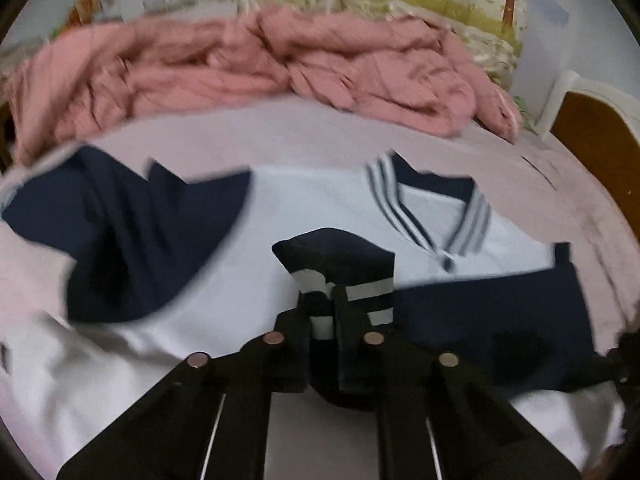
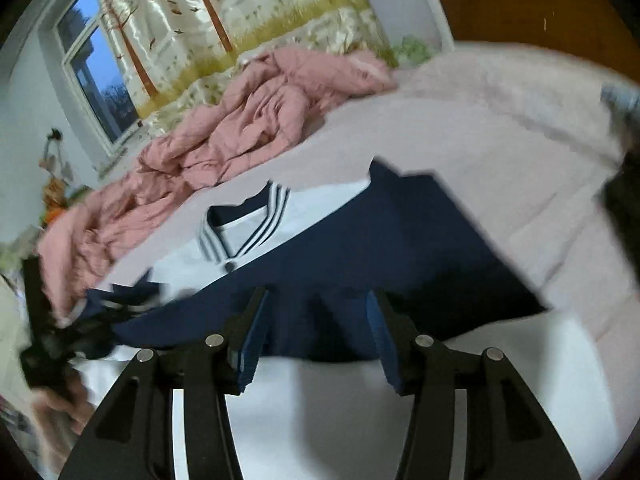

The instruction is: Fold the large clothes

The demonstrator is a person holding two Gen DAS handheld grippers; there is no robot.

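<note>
A white polo shirt (image 1: 320,204) with navy sleeves and a striped collar (image 1: 472,220) lies on the bed. My left gripper (image 1: 322,312) is shut on a navy sleeve cuff with white stripes (image 1: 340,264) and holds it above the shirt's chest. The other navy sleeve (image 1: 492,316) lies folded across the shirt on the right. In the right wrist view the shirt (image 2: 304,208) lies ahead with that sleeve (image 2: 380,248) folded over it. My right gripper (image 2: 316,320) is open and empty just above the navy sleeve.
A crumpled pink blanket (image 1: 248,68) lies along the far side of the pale pink bed sheet (image 1: 288,136). A wooden headboard (image 1: 600,148) is at the right. A curtain with trees (image 2: 224,12) and a window (image 2: 96,64) are behind the bed.
</note>
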